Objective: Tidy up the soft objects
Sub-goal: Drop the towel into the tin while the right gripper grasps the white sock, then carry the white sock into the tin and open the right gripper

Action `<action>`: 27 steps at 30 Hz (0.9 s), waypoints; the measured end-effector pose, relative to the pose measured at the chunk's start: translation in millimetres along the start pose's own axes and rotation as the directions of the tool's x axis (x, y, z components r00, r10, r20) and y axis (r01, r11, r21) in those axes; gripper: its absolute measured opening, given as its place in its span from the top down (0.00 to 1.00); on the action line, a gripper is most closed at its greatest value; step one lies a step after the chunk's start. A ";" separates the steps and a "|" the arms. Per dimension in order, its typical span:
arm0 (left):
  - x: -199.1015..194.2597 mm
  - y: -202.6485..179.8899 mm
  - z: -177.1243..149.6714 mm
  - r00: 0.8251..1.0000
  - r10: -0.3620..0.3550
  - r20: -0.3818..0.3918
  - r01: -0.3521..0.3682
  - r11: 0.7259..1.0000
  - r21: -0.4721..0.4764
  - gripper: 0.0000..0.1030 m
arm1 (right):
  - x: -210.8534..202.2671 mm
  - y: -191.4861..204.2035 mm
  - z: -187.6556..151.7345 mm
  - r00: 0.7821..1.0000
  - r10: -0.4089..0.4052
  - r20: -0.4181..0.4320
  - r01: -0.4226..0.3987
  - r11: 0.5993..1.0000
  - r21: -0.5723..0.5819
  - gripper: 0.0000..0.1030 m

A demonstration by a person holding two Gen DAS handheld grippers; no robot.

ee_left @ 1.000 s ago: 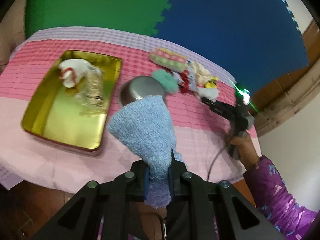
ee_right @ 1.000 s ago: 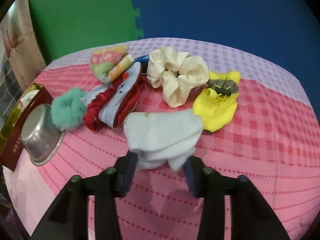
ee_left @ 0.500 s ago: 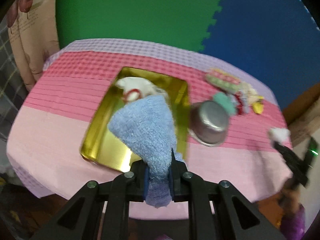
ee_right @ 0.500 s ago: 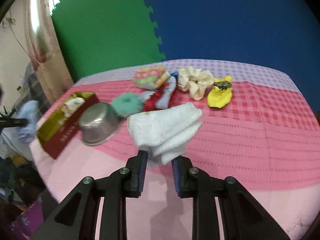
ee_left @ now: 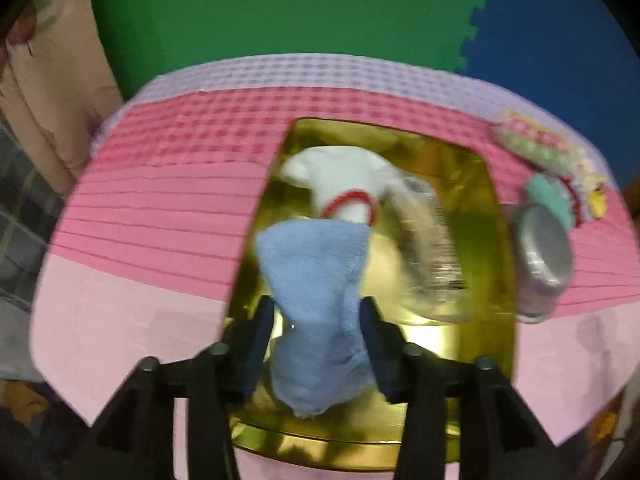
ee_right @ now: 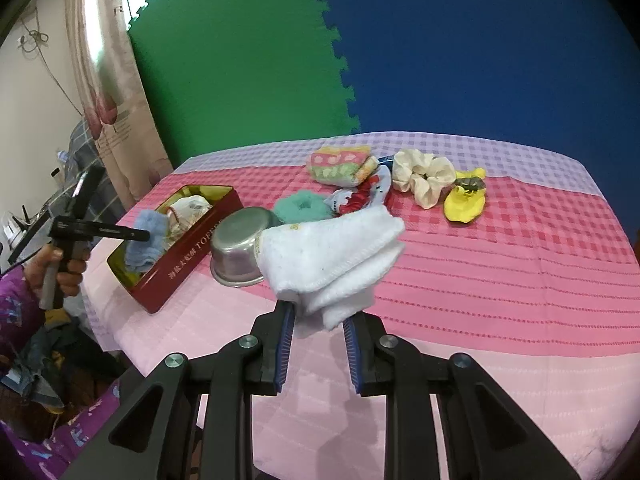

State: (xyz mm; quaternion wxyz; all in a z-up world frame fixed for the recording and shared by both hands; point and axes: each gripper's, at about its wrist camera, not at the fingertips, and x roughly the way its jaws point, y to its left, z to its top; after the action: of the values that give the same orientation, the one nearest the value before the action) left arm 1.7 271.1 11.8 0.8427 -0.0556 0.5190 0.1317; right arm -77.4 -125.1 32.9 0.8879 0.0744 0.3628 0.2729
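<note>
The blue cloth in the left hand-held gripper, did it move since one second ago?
Yes. The blue cloth moved left, from in front of the steel bowl to over the gold tin, where the left hand-held gripper now stands open around it.

Green foam wall mats [ee_right: 240, 60] interlock with blue foam wall mats [ee_right: 480, 48] behind the tabletop [ee_right: 500, 272], which wears a pink-and-lilac cloth; a pale curtain [ee_right: 108, 80] hangs left.
</note>
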 end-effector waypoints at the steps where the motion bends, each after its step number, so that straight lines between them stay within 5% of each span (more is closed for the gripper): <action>1: -4.3 -0.4 -0.6 1.000 0.013 0.015 -0.013 1.000 0.004 0.55 | 0.0 3.9 1.8 1.000 0.002 -0.002 -0.002 1.000 -0.008 0.79; 6: -47.3 -4.0 -8.5 0.991 0.035 0.131 -0.033 0.999 -0.013 0.53 | 3.9 29.0 17.4 0.999 0.054 0.003 -0.054 0.997 -0.057 0.79; 9: -82.5 -6.0 -27.7 0.978 -0.022 0.208 0.035 0.998 -0.058 0.48 | 10.7 53.8 34.7 0.992 0.129 0.007 -0.127 0.987 -0.096 0.78; 17: -110.6 -36.9 -105.2 0.984 -0.008 0.179 0.015 0.999 -0.038 0.48 | 75.9 148.5 70.1 0.942 0.311 -0.126 -0.335 0.896 -0.291 0.76; 27: -94.9 -24.8 -133.1 0.992 0.083 0.099 -0.079 0.996 -0.044 0.48 | 175.4 227.7 57.1 0.917 0.214 -0.336 -0.360 0.808 -0.467 0.75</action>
State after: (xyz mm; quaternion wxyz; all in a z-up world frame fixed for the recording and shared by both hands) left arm -146.4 201.0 34.6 0.8604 -0.0447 0.4751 0.1791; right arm -33.2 164.4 43.6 0.7651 -0.1513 0.3761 0.5002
